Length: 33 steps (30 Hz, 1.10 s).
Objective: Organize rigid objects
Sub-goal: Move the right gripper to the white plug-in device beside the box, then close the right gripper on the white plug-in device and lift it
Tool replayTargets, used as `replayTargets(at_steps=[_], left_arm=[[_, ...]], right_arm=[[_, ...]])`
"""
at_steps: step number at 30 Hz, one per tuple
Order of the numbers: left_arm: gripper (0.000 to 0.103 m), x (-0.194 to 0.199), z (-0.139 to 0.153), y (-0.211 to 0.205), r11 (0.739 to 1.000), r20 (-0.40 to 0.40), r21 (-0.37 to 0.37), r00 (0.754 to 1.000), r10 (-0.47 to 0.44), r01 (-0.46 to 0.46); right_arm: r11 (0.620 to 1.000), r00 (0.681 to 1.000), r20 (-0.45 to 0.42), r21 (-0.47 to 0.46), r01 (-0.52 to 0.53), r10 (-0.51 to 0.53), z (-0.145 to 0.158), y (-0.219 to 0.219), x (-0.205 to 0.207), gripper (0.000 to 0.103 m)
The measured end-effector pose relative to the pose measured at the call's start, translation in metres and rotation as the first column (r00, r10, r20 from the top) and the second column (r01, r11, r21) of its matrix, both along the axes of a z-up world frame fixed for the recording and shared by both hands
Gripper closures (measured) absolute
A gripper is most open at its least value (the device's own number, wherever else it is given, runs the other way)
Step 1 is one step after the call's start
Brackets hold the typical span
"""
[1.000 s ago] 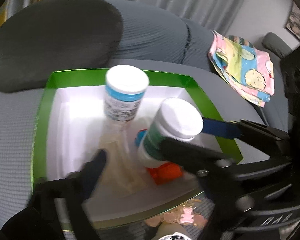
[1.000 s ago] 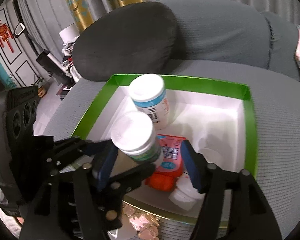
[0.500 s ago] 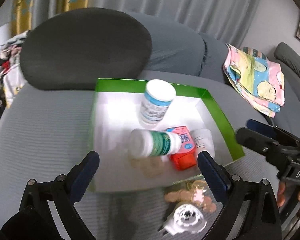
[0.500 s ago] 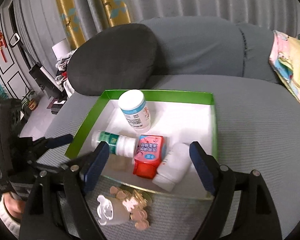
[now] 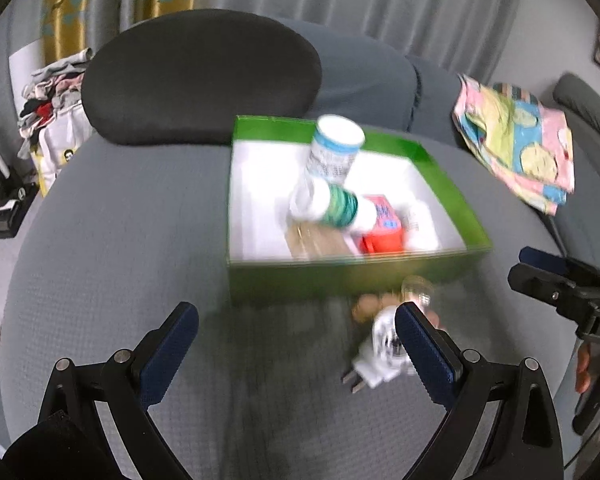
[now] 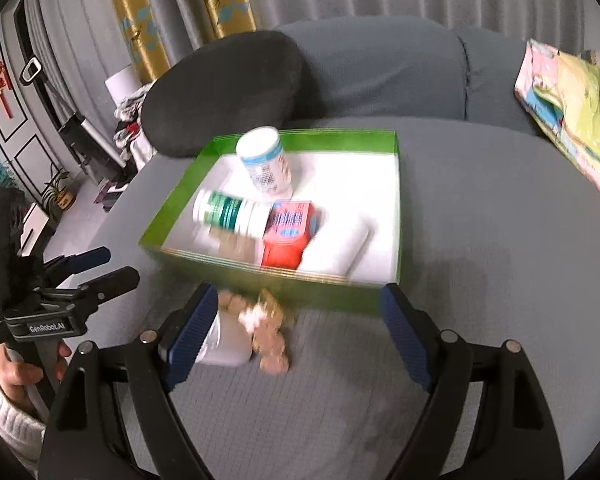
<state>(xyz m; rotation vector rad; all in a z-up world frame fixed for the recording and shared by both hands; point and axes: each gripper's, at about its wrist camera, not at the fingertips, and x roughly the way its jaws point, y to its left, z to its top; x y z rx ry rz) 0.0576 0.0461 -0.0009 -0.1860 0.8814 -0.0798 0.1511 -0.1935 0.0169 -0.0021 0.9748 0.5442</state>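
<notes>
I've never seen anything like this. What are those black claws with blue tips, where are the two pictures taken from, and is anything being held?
There is no robot here. A person holds a hand-operated claw in each hand, and each claw carries a wide-angle camera looking along its two fingers. One picture looks out from the left gripper, the other from the right gripper; each also shows the other claw at its edge. Both stand open and hold nothing.

They hover over a grey sofa. On it sits a green box containing an upright blue-banded bottle, a green-banded bottle on its side, a red packet and a white bottle. In front of the box lie a white plug and small tan pieces, blurred.
</notes>
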Motion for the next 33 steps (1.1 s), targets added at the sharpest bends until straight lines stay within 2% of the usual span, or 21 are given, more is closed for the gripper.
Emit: replayTargets(at_steps=[5, 10, 14, 22, 33], left_arm=[[0.004, -0.014, -0.016, -0.022, 0.997, -0.029, 0.051, 0.998, -0.053, 0.054], [0.004, -0.023, -0.028, -0.046, 0.987, -0.044, 0.117, 0.993, -0.105, 0.11], [0.004, -0.026, -0.034, -0.058, 0.979, -0.052, 0.143, 0.989, -0.142, 0.148], [0.004, -0.02, -0.05, -0.063, 0.974, -0.074, 0.1, 0.978, -0.196, 0.202], [0.004, 0.0, -0.058, -0.062, 0.972, -0.041, 0.019, 0.972, -0.232, 0.232]], right_arm=[[0.998, 0.994, -0.095, 0.044, -0.047, 0.051, -0.022, 0.007, -0.019, 0.02], [0.994, 0.983, -0.153, 0.064, -0.092, 0.1, -0.041, 0.023, -0.03, 0.02], [0.989, 0.972, -0.2, 0.104, -0.105, 0.124, -0.05, 0.034, -0.031, 0.02], [0.98, 0.953, -0.261, 0.167, -0.112, 0.153, -0.068, 0.05, -0.03, 0.021], [0.978, 0.951, -0.258, 0.164, -0.132, 0.172, -0.08, 0.078, -0.014, 0.032]])
